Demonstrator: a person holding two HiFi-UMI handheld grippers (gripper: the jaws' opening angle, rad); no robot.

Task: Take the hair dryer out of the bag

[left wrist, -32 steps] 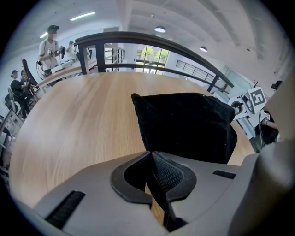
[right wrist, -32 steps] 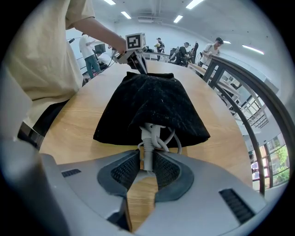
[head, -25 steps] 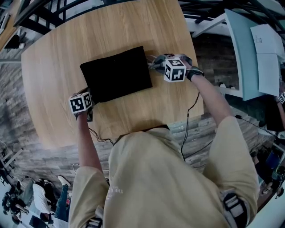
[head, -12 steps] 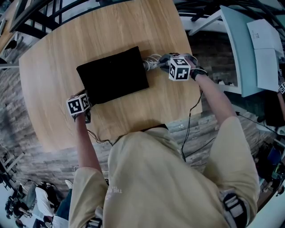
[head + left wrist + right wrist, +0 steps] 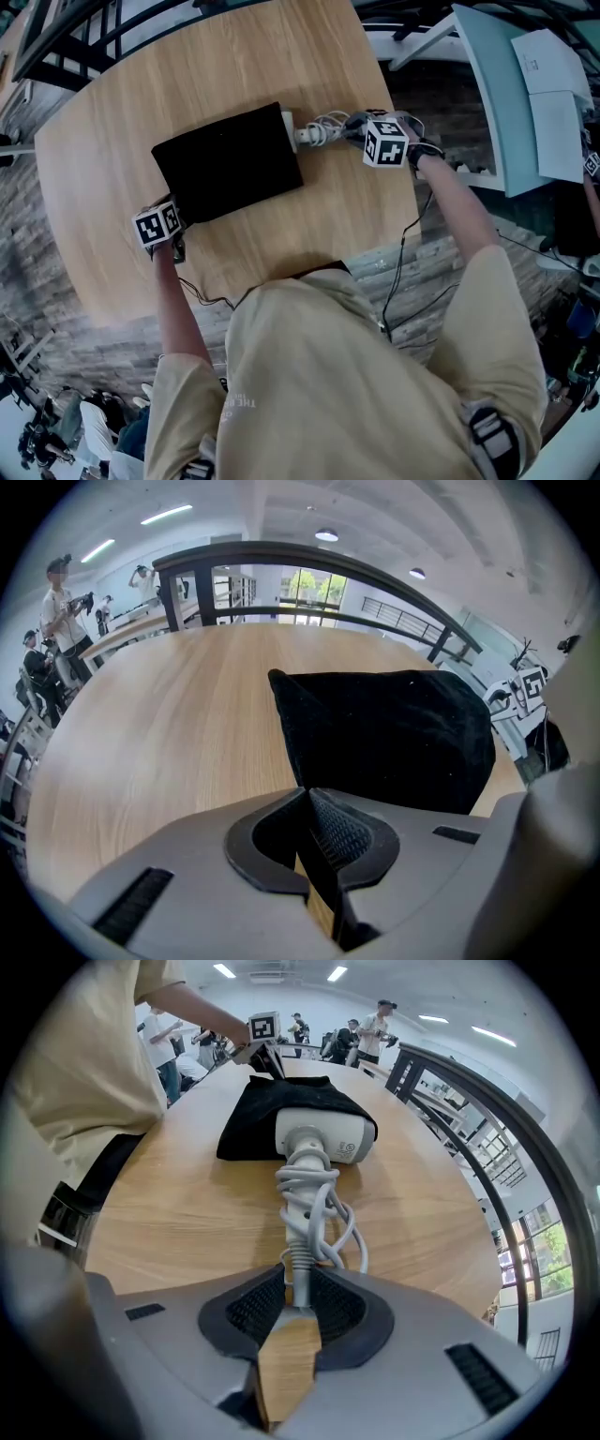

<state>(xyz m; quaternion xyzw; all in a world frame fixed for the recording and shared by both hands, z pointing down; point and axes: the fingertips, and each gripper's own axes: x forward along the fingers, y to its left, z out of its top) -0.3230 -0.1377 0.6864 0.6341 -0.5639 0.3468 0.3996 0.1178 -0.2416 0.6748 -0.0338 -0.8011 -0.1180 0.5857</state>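
A flat black bag [image 5: 225, 164] lies on the round wooden table [image 5: 112, 112]. My left gripper [image 5: 176, 211] is shut on the bag's near left corner [image 5: 309, 761], pinning it. A white hair dryer [image 5: 302, 133] sticks out of the bag's right mouth, its head [image 5: 321, 1135] half clear and its cord wound round the handle [image 5: 305, 1199]. My right gripper [image 5: 354, 127] is shut on the handle's cord end [image 5: 298, 1269], to the right of the bag [image 5: 258, 1119].
The table's right edge [image 5: 412, 187] is close to my right hand. Beyond it stands a pale blue desk [image 5: 506, 103] with papers. A dark railing [image 5: 309, 560] curves round the far side. People stand in the background [image 5: 58, 602].
My right gripper has moved right with the hair dryer, and the dryer's white head now shows outside the bag. The left gripper has kept its hold on the bag.
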